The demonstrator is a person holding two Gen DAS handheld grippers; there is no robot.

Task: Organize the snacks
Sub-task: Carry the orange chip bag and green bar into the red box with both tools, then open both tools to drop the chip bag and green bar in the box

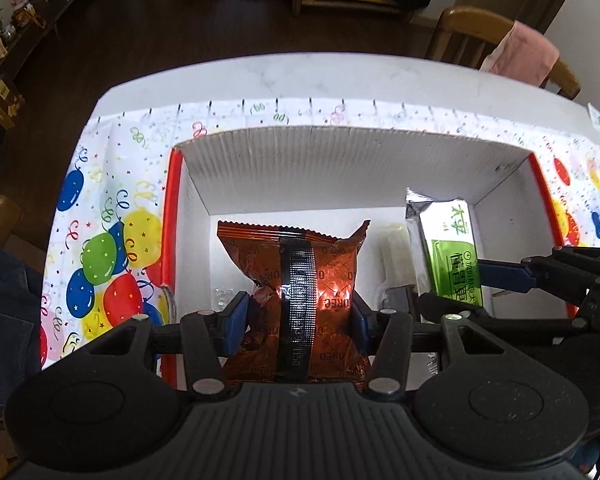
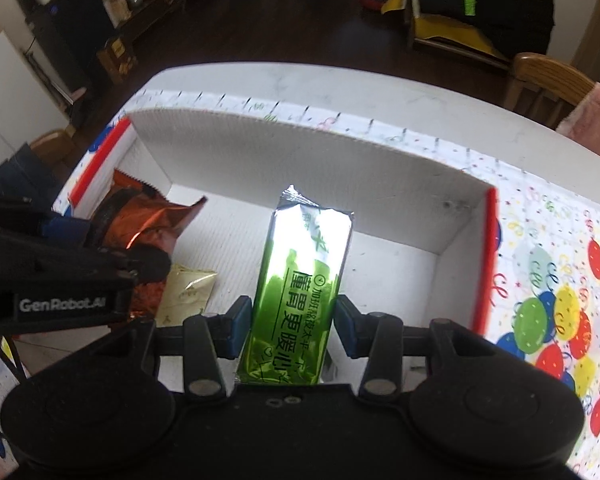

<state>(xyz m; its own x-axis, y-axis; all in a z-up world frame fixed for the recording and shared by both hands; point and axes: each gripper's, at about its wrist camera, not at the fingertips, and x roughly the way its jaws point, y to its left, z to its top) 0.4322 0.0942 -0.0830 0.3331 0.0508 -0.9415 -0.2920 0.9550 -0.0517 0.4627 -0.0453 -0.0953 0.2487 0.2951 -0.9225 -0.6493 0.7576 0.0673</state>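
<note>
A white cardboard box (image 1: 340, 160) with red edges stands on the balloon tablecloth; it also shows in the right wrist view (image 2: 300, 160). My left gripper (image 1: 298, 320) is shut on an orange Oreo packet (image 1: 296, 272) and holds it over the box's left part. My right gripper (image 2: 292, 328) is shut on a green and silver biscuit packet (image 2: 300, 280), held over the middle of the box. The green packet (image 1: 448, 252) and the right gripper show at the right of the left wrist view. A pale yellow packet (image 2: 188, 292) lies on the box floor between the two.
The balloon tablecloth (image 1: 100, 248) covers the white table (image 1: 320, 76) around the box. A wooden chair (image 1: 480, 40) with a pink cloth stands at the far right edge. Another chair (image 1: 0, 216) is at the left.
</note>
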